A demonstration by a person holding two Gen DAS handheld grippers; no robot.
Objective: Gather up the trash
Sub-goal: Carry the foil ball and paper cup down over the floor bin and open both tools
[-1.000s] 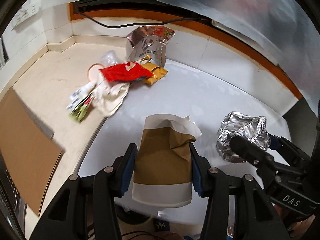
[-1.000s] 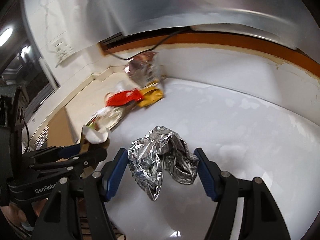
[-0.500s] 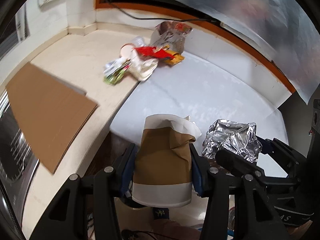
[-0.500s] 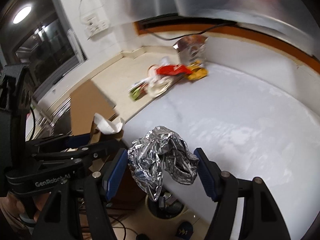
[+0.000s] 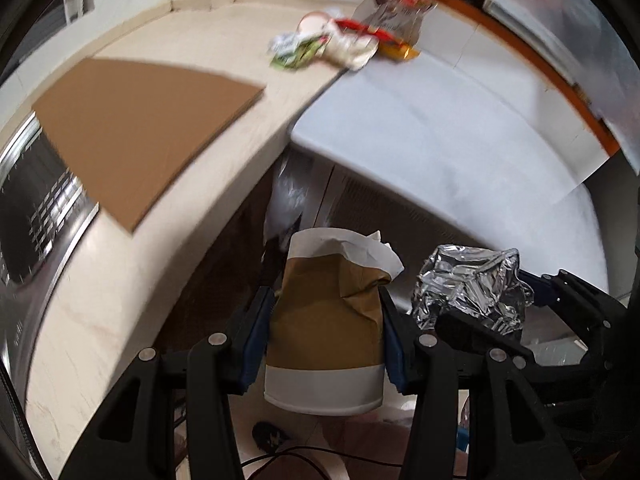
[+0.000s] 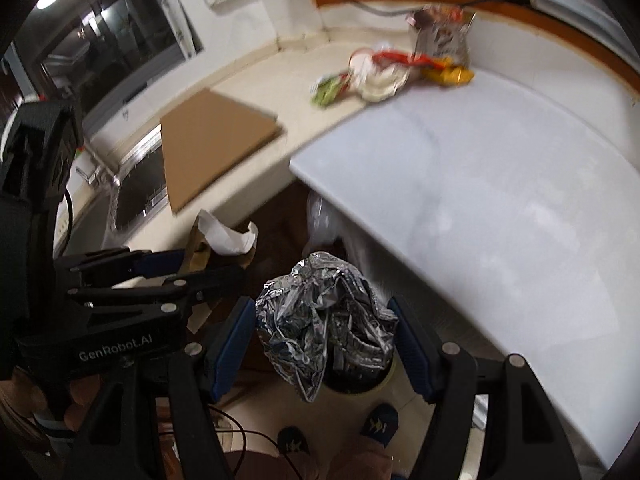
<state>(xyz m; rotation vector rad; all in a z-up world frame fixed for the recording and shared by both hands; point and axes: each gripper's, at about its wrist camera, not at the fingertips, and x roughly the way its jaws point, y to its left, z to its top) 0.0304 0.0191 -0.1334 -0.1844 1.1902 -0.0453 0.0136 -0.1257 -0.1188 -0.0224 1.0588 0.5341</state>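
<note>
Both grippers moved off counter, now over floor. Left gripper [image 5: 326, 340] clamps crushed paper cup [image 5: 328, 320]; right gripper [image 6: 326, 344] clamps foil wad [image 6: 324, 320] above what looks like bin [image 6: 360, 384]. 2 pieces collected; wrapper pile [image 6: 396, 68] remains on counter [image 6: 256, 80].

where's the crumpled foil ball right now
In the right wrist view the crumpled foil ball sits clamped between the right tongs, off the white counter, above a bin on the floor.
</note>
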